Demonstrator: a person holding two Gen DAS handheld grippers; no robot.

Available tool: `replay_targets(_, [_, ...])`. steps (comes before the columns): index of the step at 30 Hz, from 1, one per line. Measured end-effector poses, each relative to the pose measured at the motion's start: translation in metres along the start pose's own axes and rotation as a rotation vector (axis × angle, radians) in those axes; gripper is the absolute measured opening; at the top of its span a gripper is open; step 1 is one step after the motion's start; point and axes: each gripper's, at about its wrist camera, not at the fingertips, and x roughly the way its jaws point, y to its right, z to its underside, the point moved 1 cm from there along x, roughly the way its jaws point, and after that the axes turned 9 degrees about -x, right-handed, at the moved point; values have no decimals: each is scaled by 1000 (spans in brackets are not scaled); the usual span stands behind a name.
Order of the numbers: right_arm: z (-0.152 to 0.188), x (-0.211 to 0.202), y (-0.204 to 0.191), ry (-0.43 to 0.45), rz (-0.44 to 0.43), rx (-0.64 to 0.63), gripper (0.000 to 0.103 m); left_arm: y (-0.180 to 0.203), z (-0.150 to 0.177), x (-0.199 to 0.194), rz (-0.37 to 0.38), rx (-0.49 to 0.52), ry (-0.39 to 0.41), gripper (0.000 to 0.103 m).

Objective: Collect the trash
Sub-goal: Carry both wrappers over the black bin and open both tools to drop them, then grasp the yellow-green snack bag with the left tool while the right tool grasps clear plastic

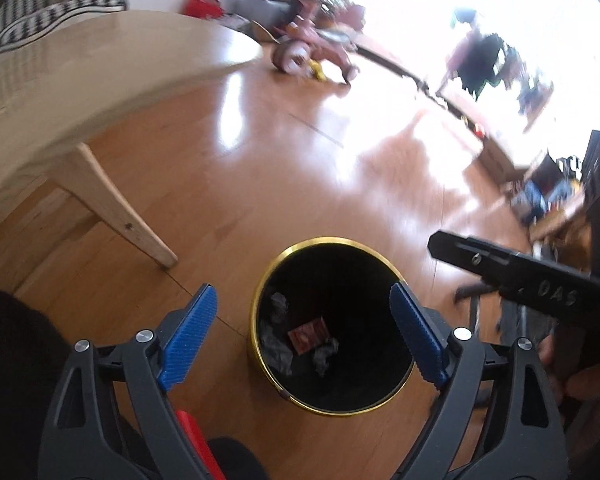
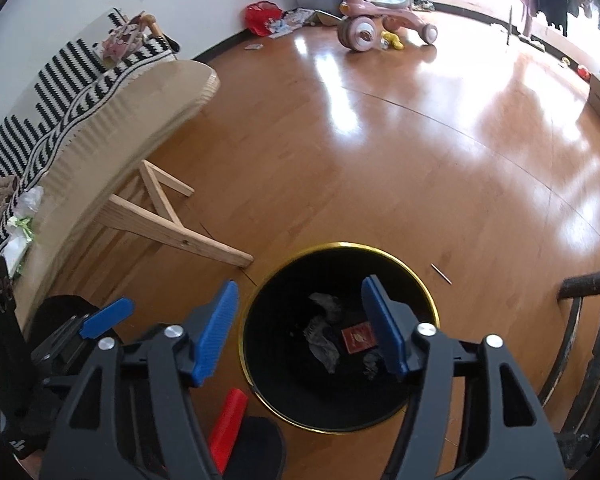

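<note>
Wooden floor (image 2: pixel 340 160) spreads beneath our black bin (image 2: pixel 428 300); our left gripper (image 1: pixel 304 336) and right gripper (image 2: pixel 300 328) both hang spread wide above it, grasping nothing.

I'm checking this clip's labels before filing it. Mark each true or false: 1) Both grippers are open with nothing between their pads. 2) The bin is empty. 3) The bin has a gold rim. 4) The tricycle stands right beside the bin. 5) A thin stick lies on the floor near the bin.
1) True: the left gripper and the right gripper are both open and hold nothing.
2) False: the bin holds crumpled paper and a red packet.
3) True: the rim is gold, the inside black.
4) False: the pink tricycle stands far across the floor.
5) True: a thin stick lies just outside the rim.
</note>
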Motion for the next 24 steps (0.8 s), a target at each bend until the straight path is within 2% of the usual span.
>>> replay_targets(4, [-24, 0, -30, 29, -38, -41, 68, -41, -25, -41, 11, -141, 73, 86])
replay_targets(9, [-56, 7, -90, 47, -119, -123, 69, -107, -53, -112, -50, -266, 189, 86])
replay_targets(12, [-75, 15, -144, 48, -180, -203, 69, -162, -60, -163, -150, -333, 265, 86])
replay_targets(13, [-81, 20, -167, 43, -209, -236, 69, -190, -59, -184, -205, -366, 287, 86])
replay_targets(15, [-89, 28, -209, 31, -265, -289, 69, -225, -57, -209, -274, -406, 303, 86])
replay_targets(16, [-94, 32, -234, 23, -302, -320, 69, -254, -55, -230, -334, -432, 313, 86])
replay_targets(21, [-112, 40, -345, 12, -435, -463, 69, -334, -56, -296, -513, -438, 353, 91])
replay_targets(24, [-129, 45, -405, 21, -472, -554, 73, -381, -64, -328, -616, -435, 355, 92])
